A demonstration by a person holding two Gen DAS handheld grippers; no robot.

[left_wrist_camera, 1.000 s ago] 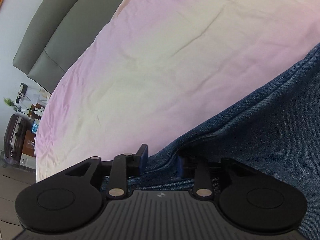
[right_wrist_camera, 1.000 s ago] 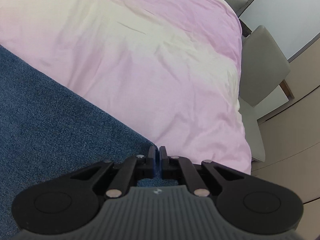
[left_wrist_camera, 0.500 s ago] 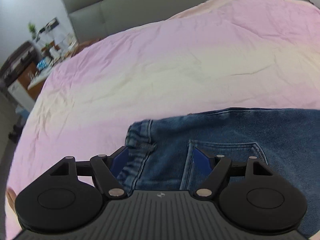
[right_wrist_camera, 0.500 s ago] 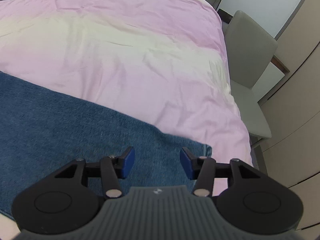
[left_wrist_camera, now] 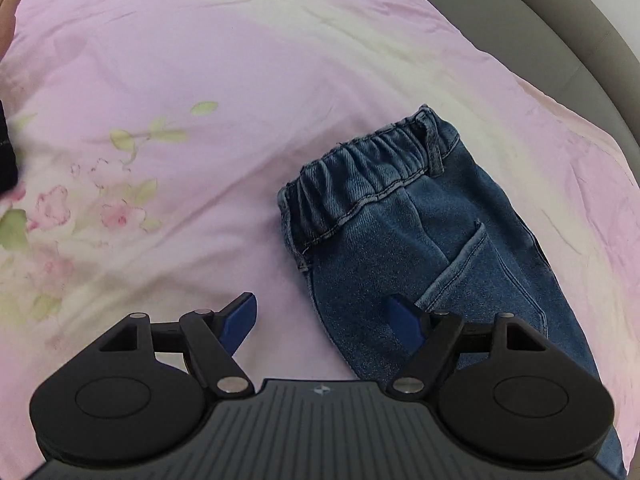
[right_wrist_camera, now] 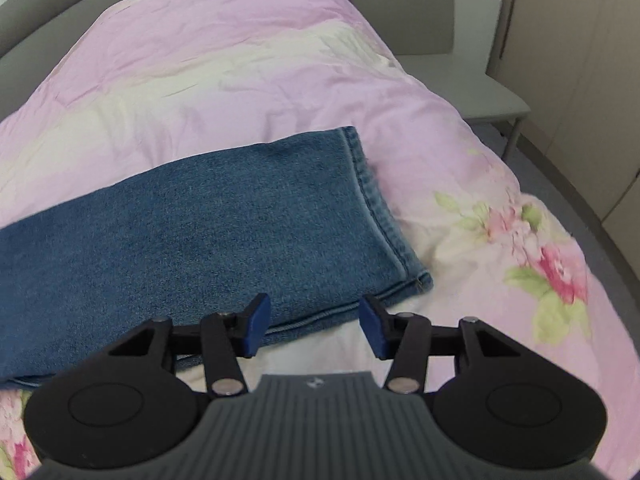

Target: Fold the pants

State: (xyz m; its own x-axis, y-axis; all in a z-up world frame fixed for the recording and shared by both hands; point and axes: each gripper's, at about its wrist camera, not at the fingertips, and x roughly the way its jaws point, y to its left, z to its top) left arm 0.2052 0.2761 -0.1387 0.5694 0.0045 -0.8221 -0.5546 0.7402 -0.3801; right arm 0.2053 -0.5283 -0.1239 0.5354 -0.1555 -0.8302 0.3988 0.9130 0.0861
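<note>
Blue denim pants [left_wrist_camera: 432, 240] lie flat on a pink floral bedspread [left_wrist_camera: 180, 80]. In the left wrist view their elastic waistband [left_wrist_camera: 372, 168] points up and a back pocket shows. My left gripper [left_wrist_camera: 324, 318] hovers open above the pants' near left edge, touching nothing. The right wrist view shows the leg end of the pants [right_wrist_camera: 200, 216] with its stitched hem [right_wrist_camera: 380, 208] at the right. My right gripper [right_wrist_camera: 314, 326] stands open just over the near lower corner of that hem, with no cloth between the pads.
A grey padded headboard [left_wrist_camera: 560, 8] curves around the bed's far side. A grey chair [right_wrist_camera: 460, 60] and pale cupboard doors [right_wrist_camera: 580, 80] stand beyond the bed's right edge. Part of a hand [left_wrist_camera: 8, 8] shows at the far left.
Both grippers have let go of the denim and opened. Both have pulled back and rolled, so the waistband and the hem end now lie in full view.
</note>
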